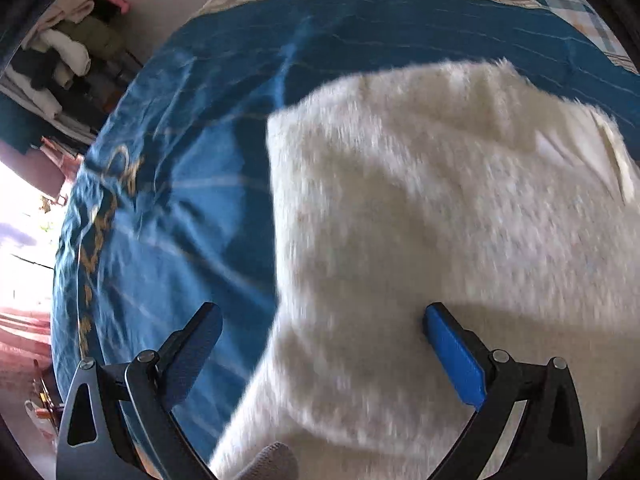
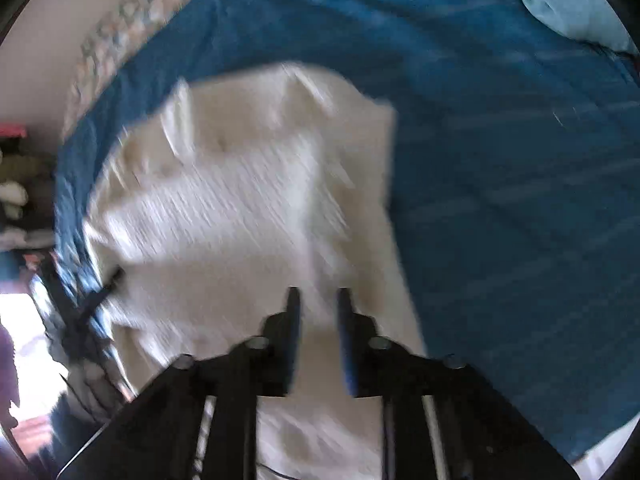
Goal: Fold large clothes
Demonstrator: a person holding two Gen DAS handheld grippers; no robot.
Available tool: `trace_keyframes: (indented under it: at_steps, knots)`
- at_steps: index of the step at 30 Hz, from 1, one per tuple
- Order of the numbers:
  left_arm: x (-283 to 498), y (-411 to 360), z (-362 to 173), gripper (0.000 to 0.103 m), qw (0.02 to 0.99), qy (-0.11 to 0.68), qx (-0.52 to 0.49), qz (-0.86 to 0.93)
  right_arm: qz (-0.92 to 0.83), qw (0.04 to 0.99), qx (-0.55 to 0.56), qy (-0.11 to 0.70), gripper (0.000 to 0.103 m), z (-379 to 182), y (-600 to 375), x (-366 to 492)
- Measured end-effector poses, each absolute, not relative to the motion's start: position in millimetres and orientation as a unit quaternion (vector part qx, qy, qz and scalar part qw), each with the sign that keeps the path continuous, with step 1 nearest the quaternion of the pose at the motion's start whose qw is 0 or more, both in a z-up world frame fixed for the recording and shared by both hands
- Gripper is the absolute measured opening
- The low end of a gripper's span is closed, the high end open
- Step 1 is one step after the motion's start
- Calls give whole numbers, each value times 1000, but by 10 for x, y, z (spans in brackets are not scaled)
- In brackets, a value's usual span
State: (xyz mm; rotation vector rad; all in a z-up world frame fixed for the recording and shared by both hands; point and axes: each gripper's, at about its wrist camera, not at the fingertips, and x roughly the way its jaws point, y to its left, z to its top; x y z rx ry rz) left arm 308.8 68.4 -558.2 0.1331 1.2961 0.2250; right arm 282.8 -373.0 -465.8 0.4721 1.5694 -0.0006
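Jaws: left gripper [image 1: 322,322] wide apart, empty; right gripper [image 2: 318,300] narrowly parted, grip on anything unclear through blur. White fuzzy garment [image 1: 420,220] fills frame centre-right, lying on blue bedspread [image 1: 180,168]. Risk: fast motion drags plush fabric, spoiling fold.

1. A white fluffy garment [image 1: 440,220] lies spread on the blue bed sheet [image 1: 192,152], folded into a rough rectangle
2. Its pile looks shaggy; the far edge carries small creases, blurred in both views
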Motion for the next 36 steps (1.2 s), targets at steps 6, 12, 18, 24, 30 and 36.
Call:
trace_keyframes:
  at_steps: [6,12,18,24,30,36]
  knots:
    - [2779,524,-5448,103,789,602,82,95,-103,625,195,749,0,-5494,-4214,2441]
    - [2334,513,-5250,103,781,614,86,77,-115,637,211,733,17,-4802,-3983,2234]
    - [1701,677,-5457,103,739,656,131,77,1,572,273,773,57,-4725,-2922,1473]
    - [1198,843,-5703,103,703,691,147,81,45,539,169,824,55,-5243,-1839,1063]
    - [1089,933,-5669,103,699,697,130,88,45,554,171,814,9,-5093,-1563,1010]
    - [1164,953,-5404,103,719,678,113,103,114,523,190,823,16,-4910,-1261,1049]
